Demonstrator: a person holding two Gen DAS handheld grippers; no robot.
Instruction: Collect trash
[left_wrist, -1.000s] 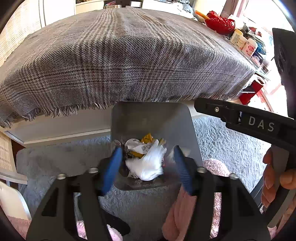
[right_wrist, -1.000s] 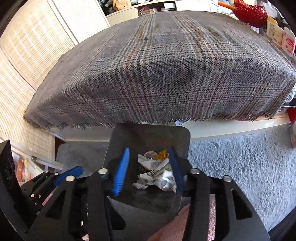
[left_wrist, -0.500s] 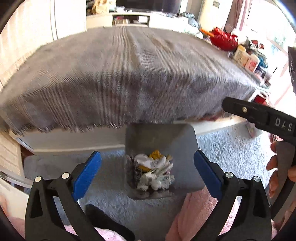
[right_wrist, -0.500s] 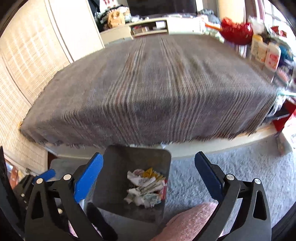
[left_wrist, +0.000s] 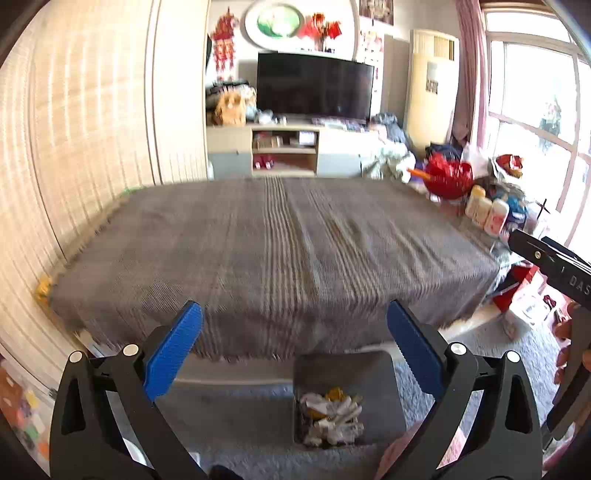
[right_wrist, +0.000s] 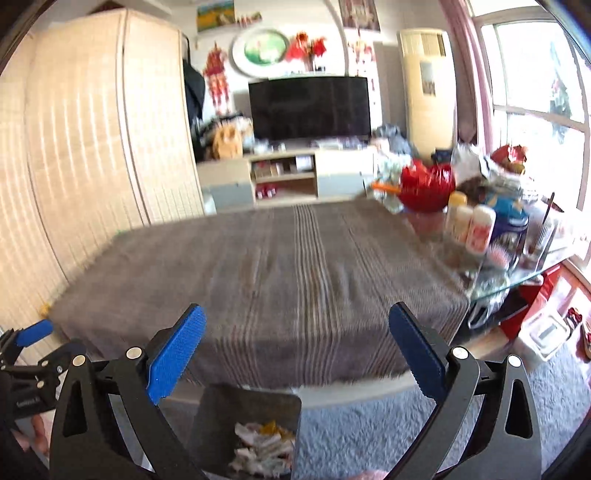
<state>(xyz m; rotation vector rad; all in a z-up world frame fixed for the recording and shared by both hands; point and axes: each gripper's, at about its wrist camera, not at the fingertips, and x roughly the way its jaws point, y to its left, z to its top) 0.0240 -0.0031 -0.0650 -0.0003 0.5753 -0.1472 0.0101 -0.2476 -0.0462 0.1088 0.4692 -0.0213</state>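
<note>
A grey plaid fringed cloth (left_wrist: 280, 254) covers the low worktop, which stands on pale grey shaggy carpet (right_wrist: 369, 432). Before it, a grey square metal bin (left_wrist: 347, 373) holds crumpled white and yellow paper trash (left_wrist: 330, 415). The left tongs (left_wrist: 294, 347) and the right tongs (right_wrist: 297, 350) gape wide, with nothing between them. Beyond stand a black television (left_wrist: 314, 88) and a red bowl (right_wrist: 426, 188).
</note>
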